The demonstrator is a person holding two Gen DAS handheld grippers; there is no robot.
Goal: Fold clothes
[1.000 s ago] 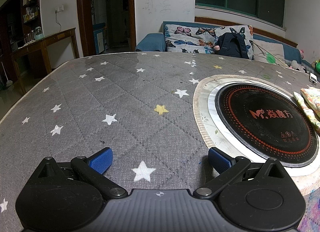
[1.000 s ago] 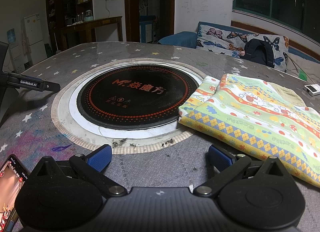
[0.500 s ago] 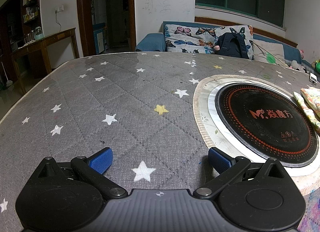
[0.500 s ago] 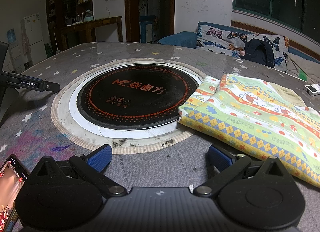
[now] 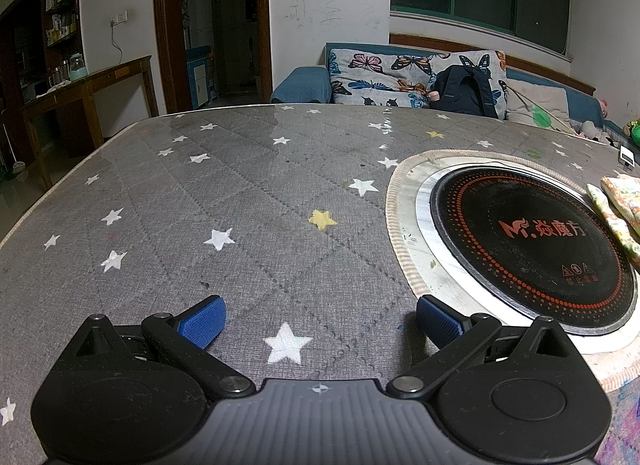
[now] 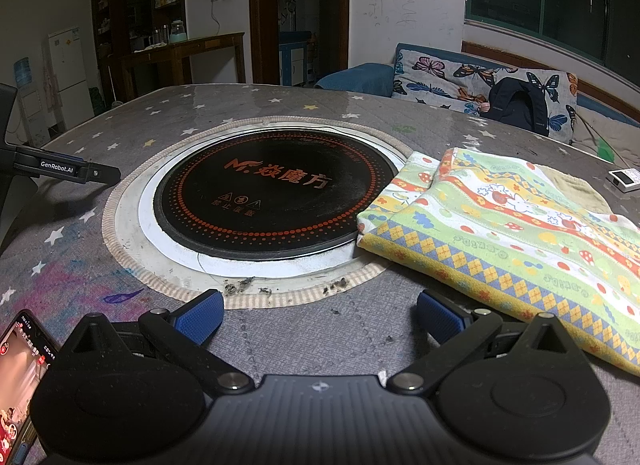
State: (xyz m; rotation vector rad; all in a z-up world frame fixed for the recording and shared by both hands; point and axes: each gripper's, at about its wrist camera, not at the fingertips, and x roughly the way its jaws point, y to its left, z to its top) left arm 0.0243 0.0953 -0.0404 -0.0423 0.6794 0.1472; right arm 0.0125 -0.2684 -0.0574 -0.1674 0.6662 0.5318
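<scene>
Cloth (image 6: 516, 241) lies folded just right of the cooktop (image 6: 272, 193), nearer the right gripper (image 6: 320, 315), its long edge running away rightward; left gripper (image 5: 320, 319) likewise gapes empty.

A round black cooktop (image 6: 276, 193) sits in the star-print table (image 5: 200, 193) — phone (image 6: 18, 377) nearby.

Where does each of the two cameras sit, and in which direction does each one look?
Left wrist: sits on the left gripper, low over the star-patterned table cover, facing the sofa; only its open blue fingers show.
Right wrist: sits on the right gripper, facing the round cooktop with the folded cloth to its right; open fingers show.
Shared: cooktop, cloth, sofa.
</scene>
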